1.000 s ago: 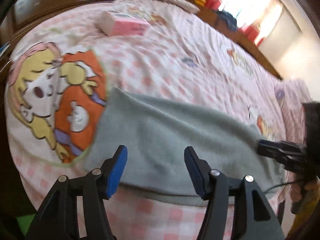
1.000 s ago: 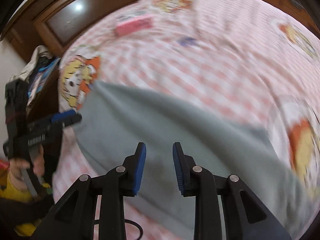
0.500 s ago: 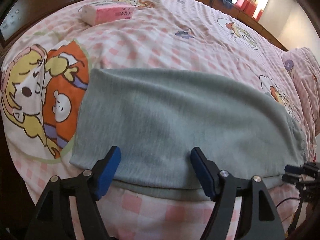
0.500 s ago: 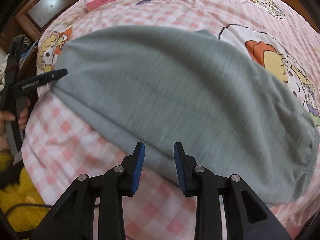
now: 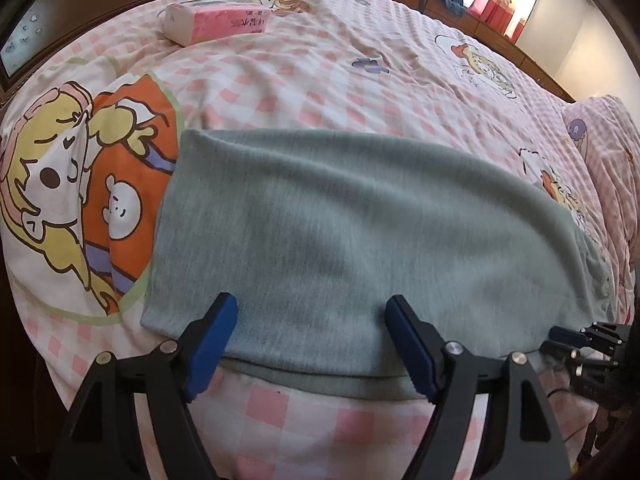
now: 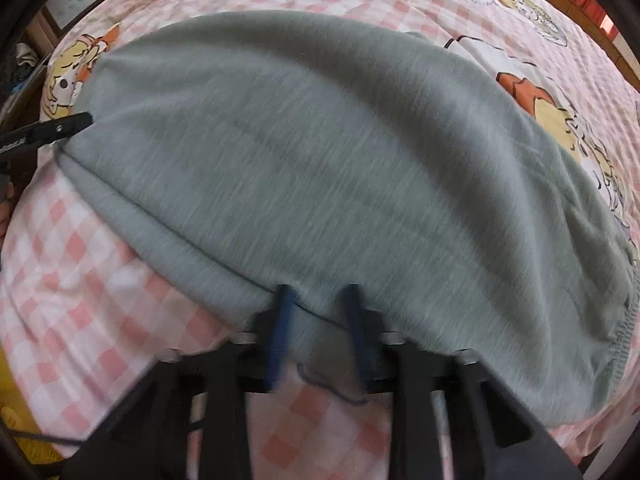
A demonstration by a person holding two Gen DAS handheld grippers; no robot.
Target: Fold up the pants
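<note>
Grey pants [image 5: 360,232], folded lengthwise, lie flat across the pink checked bed sheet [image 5: 320,64]. Their elastic waistband [image 6: 616,332] is at the right end. My left gripper [image 5: 311,302] is open wide, with its blue pads [image 5: 212,336] just over the near long edge, toward the leg end. In the right wrist view the pants [image 6: 320,152] fill the middle. My right gripper [image 6: 318,300] stands narrowly open with its blurred tips at the near edge of the fabric. The right gripper [image 5: 580,336] also shows at the right edge of the left wrist view. The left gripper [image 6: 60,130] shows beside the leg end.
A pink tissue pack [image 5: 216,22] lies on the far side of the bed. A pink checked pillow [image 5: 600,148] sits at the right. Dark wooden bed frame [image 5: 100,4] runs along the far left. The sheet's near side drops away below the grippers.
Both grippers have come closer to the pants' near edge. The right gripper's tips now reach the fabric edge. Neither has changed its opening.
</note>
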